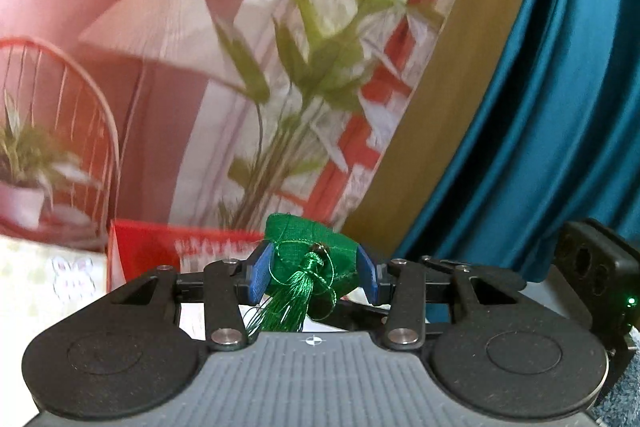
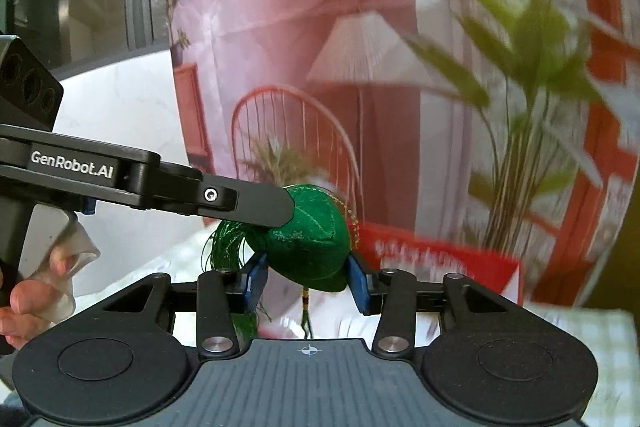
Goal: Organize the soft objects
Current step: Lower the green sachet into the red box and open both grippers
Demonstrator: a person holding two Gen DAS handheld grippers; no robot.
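Note:
A small green fabric pouch [image 1: 308, 241] with a green tassel [image 1: 292, 303] hangs in the air, held by both grippers at once. In the left wrist view my left gripper [image 1: 316, 267] is shut on it, blue pads pressing its two sides. In the right wrist view the same pouch [image 2: 316, 239] sits between the blue pads of my right gripper [image 2: 306, 279], which is also shut on it. A black finger [image 2: 260, 205] of the left gripper reaches in from the left onto the pouch's top. The tassel threads [image 2: 224, 243] spill out to the left, and a thin beaded cord dangles below.
A red printed bag [image 1: 144, 251] [image 2: 440, 259] stands just behind the pouch. Beyond it hangs a printed backdrop [image 1: 168, 27] of a lamp, chair and plants, with a teal curtain [image 1: 560, 107] at right. A person's hand [image 2: 24, 299] grips the left gripper's handle. Patterned cloth [image 1: 76, 275] lies below.

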